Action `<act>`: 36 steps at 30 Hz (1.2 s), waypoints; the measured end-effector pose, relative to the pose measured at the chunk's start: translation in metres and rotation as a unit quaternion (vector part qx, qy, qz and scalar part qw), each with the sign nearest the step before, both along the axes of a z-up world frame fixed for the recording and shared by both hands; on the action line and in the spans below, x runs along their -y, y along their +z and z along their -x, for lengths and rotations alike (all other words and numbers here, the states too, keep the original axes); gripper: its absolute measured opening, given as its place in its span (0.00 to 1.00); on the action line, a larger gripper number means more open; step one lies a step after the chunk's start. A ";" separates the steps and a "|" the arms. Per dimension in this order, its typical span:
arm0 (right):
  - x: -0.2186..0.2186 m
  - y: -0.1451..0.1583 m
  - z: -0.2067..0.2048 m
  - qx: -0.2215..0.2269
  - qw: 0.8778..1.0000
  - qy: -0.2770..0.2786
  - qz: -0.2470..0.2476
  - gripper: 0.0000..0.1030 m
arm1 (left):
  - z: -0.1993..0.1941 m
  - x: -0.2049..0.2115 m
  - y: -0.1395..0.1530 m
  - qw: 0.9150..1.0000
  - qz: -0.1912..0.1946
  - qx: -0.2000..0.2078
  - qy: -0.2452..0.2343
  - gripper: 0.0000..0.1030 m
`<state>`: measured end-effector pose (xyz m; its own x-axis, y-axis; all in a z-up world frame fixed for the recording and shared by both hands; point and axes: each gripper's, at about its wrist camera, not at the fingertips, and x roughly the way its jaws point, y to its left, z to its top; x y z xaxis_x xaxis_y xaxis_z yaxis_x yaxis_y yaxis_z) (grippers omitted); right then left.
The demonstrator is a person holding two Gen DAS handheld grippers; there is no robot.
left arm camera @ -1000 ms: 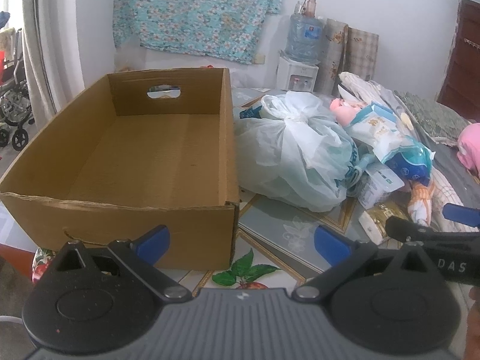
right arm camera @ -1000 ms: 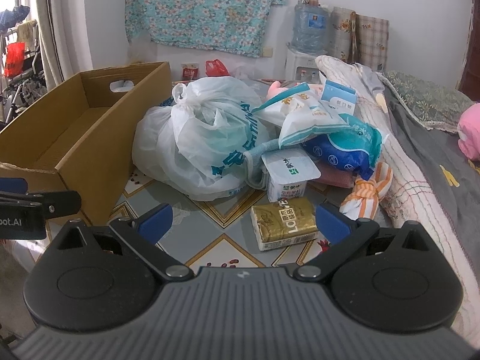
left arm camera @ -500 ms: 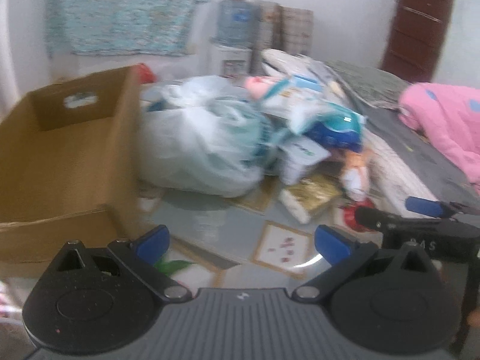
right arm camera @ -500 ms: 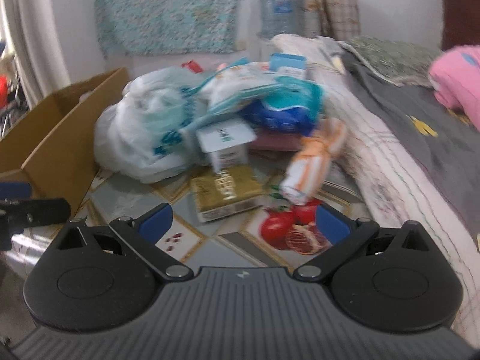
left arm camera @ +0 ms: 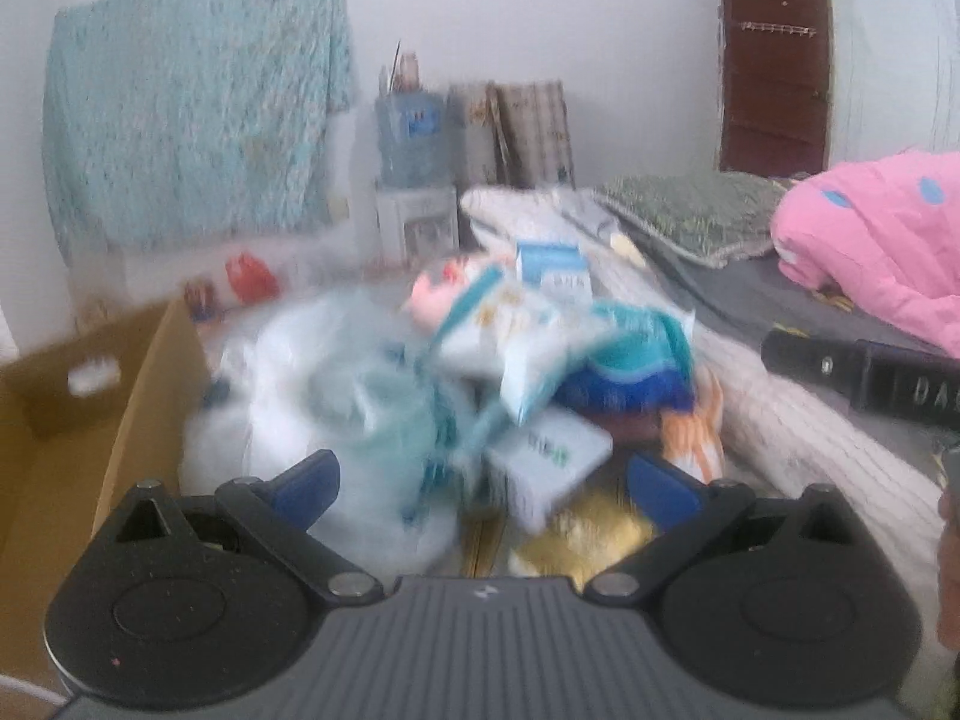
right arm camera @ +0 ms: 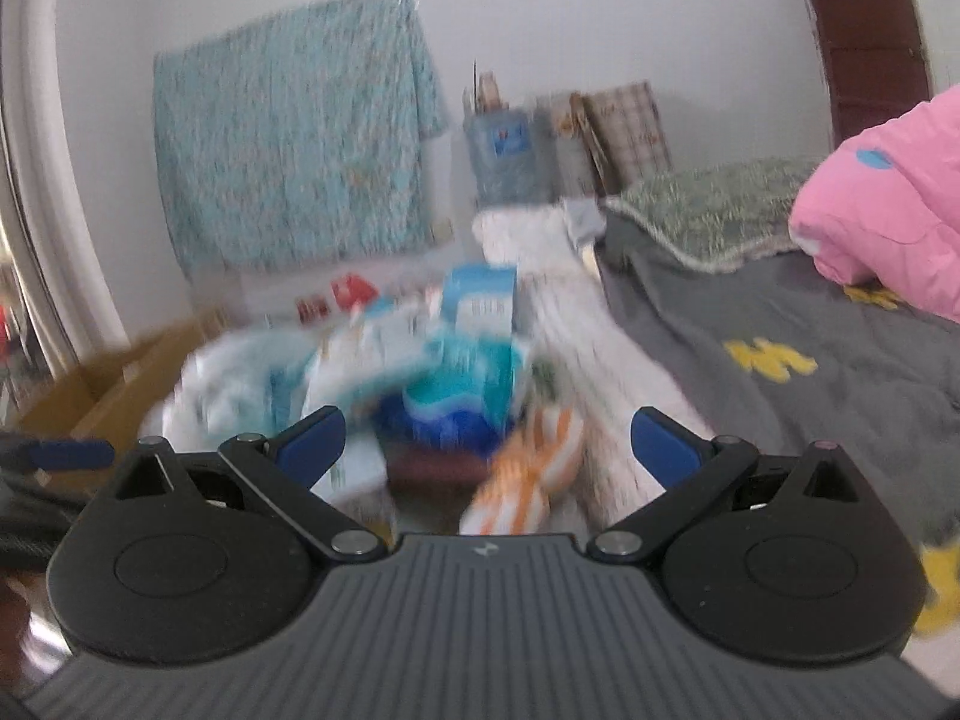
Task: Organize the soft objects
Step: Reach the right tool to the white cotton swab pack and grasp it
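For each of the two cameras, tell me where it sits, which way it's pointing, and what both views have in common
Left wrist: rides on the left gripper, jaws open, facing the blurred pile of soft packs; cardboard box at left, the right gripper's black body and a bit of hand at right.
Right wrist: rides on the right gripper, jaws open, facing the same pile from further right; the left gripper's blue tip at left.
Shared: orange striped bundle, teal wall cloth, pink blanket.
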<state>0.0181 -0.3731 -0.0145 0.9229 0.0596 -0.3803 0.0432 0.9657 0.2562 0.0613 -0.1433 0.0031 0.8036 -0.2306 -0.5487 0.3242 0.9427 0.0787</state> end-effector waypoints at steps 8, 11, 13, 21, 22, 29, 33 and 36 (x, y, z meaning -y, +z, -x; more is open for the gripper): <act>0.033 0.007 -0.051 0.025 0.992 0.029 -0.117 0.98 | -0.043 0.027 0.003 0.999 0.019 -0.012 -0.031 0.79; 0.033 0.009 -0.081 0.022 0.988 0.062 -0.140 0.90 | -0.053 0.035 0.002 0.999 0.026 -0.017 -0.045 0.64; 0.033 0.011 -0.103 0.014 0.983 0.087 -0.161 0.79 | -0.059 0.041 0.002 0.998 0.031 -0.015 -0.052 0.63; 0.029 -0.008 -0.177 -0.060 0.965 0.130 -0.220 0.60 | -0.079 0.063 -0.002 0.997 0.005 0.009 -0.078 0.62; 0.027 -0.012 -0.184 -0.070 0.964 0.129 -0.220 0.59 | -0.082 0.065 -0.004 0.997 -0.003 0.005 -0.077 0.62; 0.021 -0.031 -0.203 -0.103 0.959 0.136 -0.227 0.55 | -0.098 0.046 -0.016 0.997 0.021 -0.048 -0.057 0.71; 0.016 -0.032 -0.211 -0.122 0.955 0.150 -0.223 0.53 | -0.113 0.042 -0.022 0.992 0.043 -0.096 -0.069 0.71; 0.010 -0.032 -0.213 -0.132 0.958 0.153 -0.201 0.46 | -0.121 0.042 -0.024 0.991 0.053 -0.106 -0.069 0.69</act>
<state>0.2307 -0.3829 -0.0462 0.7132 0.5035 -0.4877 -0.1124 0.7689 0.6294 0.1828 -0.1848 -0.0209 0.6299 -0.3946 -0.6690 0.4486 0.8880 -0.1013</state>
